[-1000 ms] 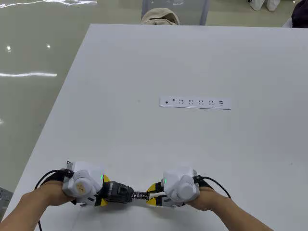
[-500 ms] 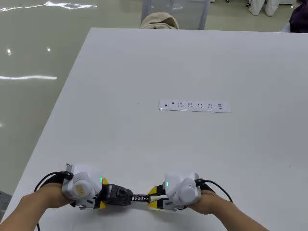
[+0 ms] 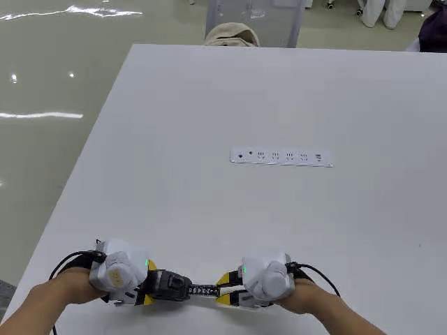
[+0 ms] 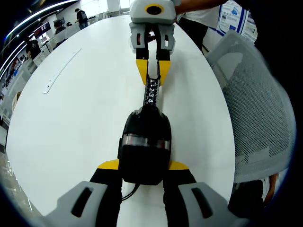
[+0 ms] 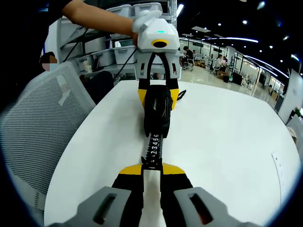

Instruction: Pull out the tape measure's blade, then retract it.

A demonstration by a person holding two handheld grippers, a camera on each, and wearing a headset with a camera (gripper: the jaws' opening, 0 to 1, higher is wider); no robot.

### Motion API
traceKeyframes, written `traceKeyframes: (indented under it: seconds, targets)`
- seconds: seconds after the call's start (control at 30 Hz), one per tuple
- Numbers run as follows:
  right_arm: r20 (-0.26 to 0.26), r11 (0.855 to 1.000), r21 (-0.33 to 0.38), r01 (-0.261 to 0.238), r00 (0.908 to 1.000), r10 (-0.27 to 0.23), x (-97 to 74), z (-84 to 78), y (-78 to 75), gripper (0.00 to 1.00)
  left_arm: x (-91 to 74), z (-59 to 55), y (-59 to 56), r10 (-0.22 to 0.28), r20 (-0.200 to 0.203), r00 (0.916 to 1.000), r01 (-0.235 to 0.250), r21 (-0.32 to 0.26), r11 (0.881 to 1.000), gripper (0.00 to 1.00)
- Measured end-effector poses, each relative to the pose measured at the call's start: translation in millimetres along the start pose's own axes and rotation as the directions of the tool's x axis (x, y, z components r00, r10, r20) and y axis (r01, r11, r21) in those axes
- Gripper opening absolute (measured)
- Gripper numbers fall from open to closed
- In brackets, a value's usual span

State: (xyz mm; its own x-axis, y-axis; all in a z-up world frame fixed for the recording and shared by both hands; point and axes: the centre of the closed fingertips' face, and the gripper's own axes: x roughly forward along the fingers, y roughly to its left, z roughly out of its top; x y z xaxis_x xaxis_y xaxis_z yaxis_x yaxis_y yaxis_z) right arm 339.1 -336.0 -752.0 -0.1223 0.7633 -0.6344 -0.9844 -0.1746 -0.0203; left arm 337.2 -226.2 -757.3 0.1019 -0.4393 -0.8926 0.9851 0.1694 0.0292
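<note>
- The left gripper (image 3: 155,284) is clamping the black tape measure (image 3: 171,285) by its case, with its jaws closed against the two sides of the case.
- The right gripper (image 3: 223,289) is pinching the end of the blade (image 3: 204,288), with its jaws shut tight on the tip.
- The two grippers are facing each other near the front edge of the white tabletop (image 3: 279,91), each held in one of the person's hands.
- The blade is showing only a short black stretch with white numbers between them.
- In the left gripper view the tape measure (image 4: 146,144) is sitting between the yellow jaw tips, low over the tabletop.
- A white power strip (image 3: 281,156) is lying flat near the middle of the tabletop, well apart from the grippers.
- A mesh chair (image 5: 42,127) is standing beside the tabletop.
</note>
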Motion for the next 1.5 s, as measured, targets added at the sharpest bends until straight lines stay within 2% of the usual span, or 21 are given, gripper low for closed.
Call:
traceKeyframes:
  seconds: [1.5]
  targets:
    - [-0.011, 1.000, -0.010, 0.002, 0.9999, -0.002, -19.7, -15.2, 1.1, 0.10, 0.5, 1.0, 0.3, -0.001, -0.001, 1.0000, 0.001, -0.001, 1.000, 0.29]
